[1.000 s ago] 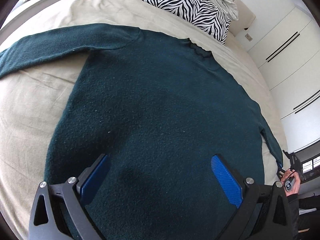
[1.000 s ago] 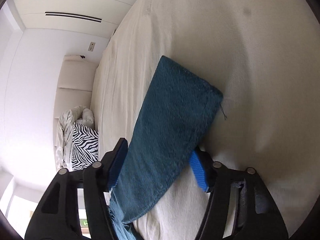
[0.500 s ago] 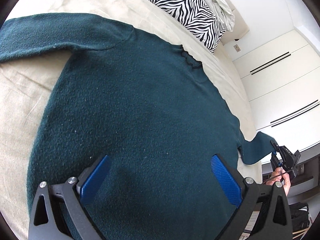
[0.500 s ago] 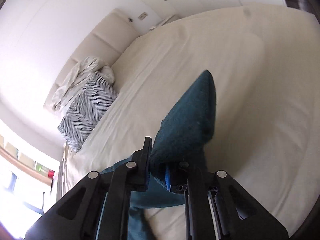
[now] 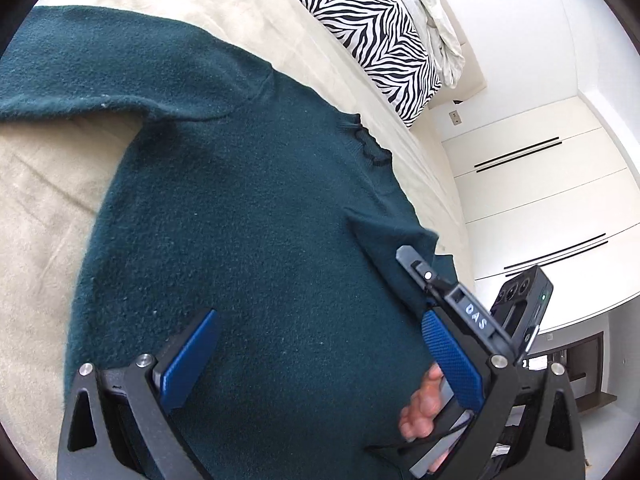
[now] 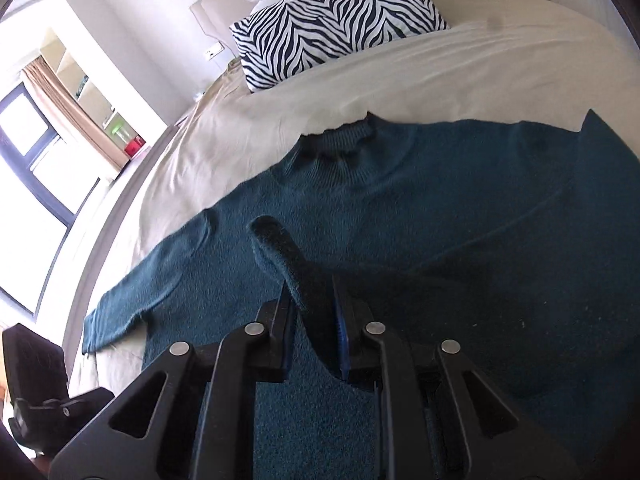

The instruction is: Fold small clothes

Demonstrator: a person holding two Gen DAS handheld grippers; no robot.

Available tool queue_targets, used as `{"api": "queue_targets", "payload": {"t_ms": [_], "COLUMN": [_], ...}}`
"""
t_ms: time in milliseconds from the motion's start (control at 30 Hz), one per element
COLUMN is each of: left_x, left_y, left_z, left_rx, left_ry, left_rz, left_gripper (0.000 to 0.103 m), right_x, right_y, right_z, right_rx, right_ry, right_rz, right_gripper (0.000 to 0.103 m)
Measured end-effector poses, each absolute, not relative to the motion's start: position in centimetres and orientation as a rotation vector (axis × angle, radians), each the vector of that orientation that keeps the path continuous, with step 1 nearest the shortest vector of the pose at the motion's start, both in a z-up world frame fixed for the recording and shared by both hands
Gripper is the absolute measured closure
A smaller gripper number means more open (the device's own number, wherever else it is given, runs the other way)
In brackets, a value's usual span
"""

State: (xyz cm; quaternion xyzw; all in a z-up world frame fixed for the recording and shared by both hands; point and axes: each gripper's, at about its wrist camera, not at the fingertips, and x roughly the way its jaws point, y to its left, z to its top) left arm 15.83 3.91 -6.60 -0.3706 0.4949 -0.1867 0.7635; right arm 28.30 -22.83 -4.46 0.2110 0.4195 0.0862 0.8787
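A dark green sweater lies flat on the bed, chest spread, collar toward the zebra-print pillow. All positions below are given relative to the sweater.

Left tool: positioned above the hem area of the sweater, its blue pads spread wide. Nothing is between them; the fabric lies beneath, not gripped.

Right tool: positioned over the body of the sweater on the side away from the extended sleeve. Its jaws stand narrow with the cuff end of the other sleeve between the pads; the fabric fills the gap and the cuff projects forward past the fingertips. The jaws have just been opening slightly, with the sleeve between them throughout. In the left wrist view, this tool appears at the sweater's edge nearest the wardrobe doors, with the person's hand around its handle.

The extended sleeve lies straight out from the shoulder across the bed sheet. A crumpled pale blanket sits behind the pillow, on the far side from the sweater.
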Motion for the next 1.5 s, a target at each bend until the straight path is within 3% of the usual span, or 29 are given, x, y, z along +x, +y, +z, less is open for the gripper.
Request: {"api": "queue_targets", "payload": {"t_ms": [33,100,433,533,600,667,700,767,1067,1500], "left_x": [16.2,17.2,20.6,21.2,21.7,22.1,22.2,22.6,24.4,26.1], "left_y": [3.4,1.9,-4.8,-6.3,-7.0,-7.3,-7.2,-6.7,-2.4,0.4], "left_z": [-6.7,-6.8,-8.6,-8.1,-8.0,-7.9,-7.7,-7.3,-1.7,-6.1], "left_rx": [-0.808,-0.807,-0.755,-0.673,-0.623,-0.587,-0.578,-0.581,-0.484,-0.506], "left_ry": [1.080,1.090,1.198,1.222,1.235,1.242,1.242,1.229,1.007,1.016], "left_rz": [-0.419,-0.452,-0.451,-0.431,-0.404,-0.389,-0.382,-0.396,-0.329,-0.244], "left_gripper": [0.000,0.000,0.004,0.034,0.046,0.067,0.073,0.094,0.094,0.094], "right_x": [27.3,25.8,14.6,12.3,11.7,11.0,10.7,9.9,9.1,16.2], "right_y": [-21.7,-22.4,-29.2,-32.3,-33.7,-34.8,-35.3,-35.9,-37.4,-38.8], "right_z": [-5.4,-6.0,-6.1,-6.8,-7.5,-8.1,-8.2,-8.2,-8.0,-9.0], "right_rx": [0.461,0.534,0.879,0.981,1.028,1.067,1.082,1.089,1.162,1.344], "right_ry": [0.878,0.863,0.797,0.757,0.742,0.731,0.723,0.715,0.681,0.669], "right_rz": [0.207,0.220,0.192,0.162,0.138,0.131,0.134,0.133,0.124,0.074], "right_gripper": [0.056,0.029,0.027,0.027,0.027,0.029,0.029,0.029,0.029,0.029]}}
